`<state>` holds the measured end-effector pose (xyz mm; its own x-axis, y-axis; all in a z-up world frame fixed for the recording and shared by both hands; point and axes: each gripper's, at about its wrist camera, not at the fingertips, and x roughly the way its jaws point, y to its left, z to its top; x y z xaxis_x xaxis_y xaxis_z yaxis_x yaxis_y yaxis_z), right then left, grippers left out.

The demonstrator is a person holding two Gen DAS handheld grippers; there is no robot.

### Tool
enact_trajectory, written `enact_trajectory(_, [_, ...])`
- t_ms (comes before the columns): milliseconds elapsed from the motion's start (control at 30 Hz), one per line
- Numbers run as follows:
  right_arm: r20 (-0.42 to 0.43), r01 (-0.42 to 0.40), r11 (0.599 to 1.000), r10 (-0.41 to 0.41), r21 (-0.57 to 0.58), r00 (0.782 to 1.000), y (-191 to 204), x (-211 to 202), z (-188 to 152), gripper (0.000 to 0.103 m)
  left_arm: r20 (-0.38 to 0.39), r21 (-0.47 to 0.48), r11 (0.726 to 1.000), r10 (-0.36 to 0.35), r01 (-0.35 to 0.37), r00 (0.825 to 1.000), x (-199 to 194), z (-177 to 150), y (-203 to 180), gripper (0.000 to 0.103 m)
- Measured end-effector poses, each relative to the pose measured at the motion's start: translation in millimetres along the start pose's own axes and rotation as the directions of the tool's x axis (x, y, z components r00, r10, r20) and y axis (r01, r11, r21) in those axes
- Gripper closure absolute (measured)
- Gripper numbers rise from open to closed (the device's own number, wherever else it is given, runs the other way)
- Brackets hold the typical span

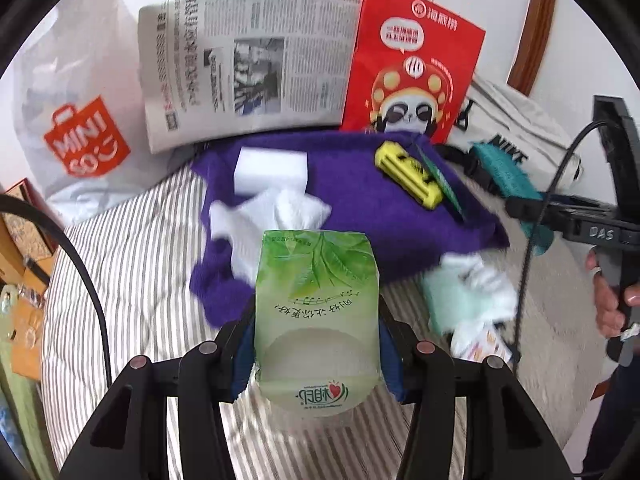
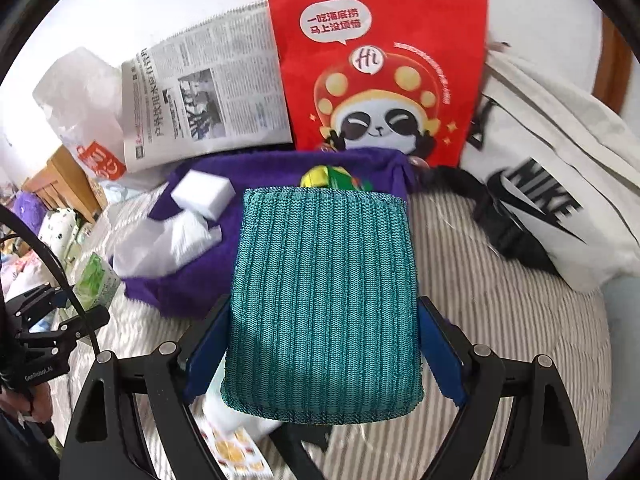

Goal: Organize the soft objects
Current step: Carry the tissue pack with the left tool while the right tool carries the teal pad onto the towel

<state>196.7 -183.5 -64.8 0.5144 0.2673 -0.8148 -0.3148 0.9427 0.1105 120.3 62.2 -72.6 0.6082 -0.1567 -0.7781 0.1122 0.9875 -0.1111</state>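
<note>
Tissue pack [image 1: 316,316], green and leaf-printed, is sitting clamped between the blue pads of the left claw [image 1: 316,350], held above a striped bed cover [image 1: 140,272]. Across the bed, the right claw [image 2: 324,344] is gripping a teal ribbed sponge pad [image 2: 324,300] by its two sides, jaws spread wide around it. Beyond both claws, at twelve o'clock, a purple fuzzy cloth [image 1: 360,208] is lying on the bed, carrying a white foam block [image 1: 270,170], crumpled white tissue [image 1: 280,216] and a yellow tool [image 1: 408,176]. Behind it, a newspaper [image 1: 248,68] and a red paper bag [image 1: 412,64] with a panda print are standing upright side by side. A white plastic shopping bag [image 1: 80,120] is leaning at ten o'clock in the left wrist view, while a white tote bag [image 2: 560,200] is slumping at two o'clock in the right.
</note>
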Motion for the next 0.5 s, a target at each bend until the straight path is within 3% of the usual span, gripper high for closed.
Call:
enact_trajectory(267, [-0.060,-0.054,0.998,0.053,-0.012,0.997,10.3,44.5,30.0,0.016,0.015,-0.006,1.000,-0.004,0.004,1.000,20.3,47.0,7.9,0.053])
enact_trajectory(500, [-0.074,0.012,0.998,-0.016,-0.054,0.997,14.5,70.5,37.1,0.016,-0.009,-0.009,1.000,0.000,0.000,1.000,51.5,69.4,14.3,0.053])
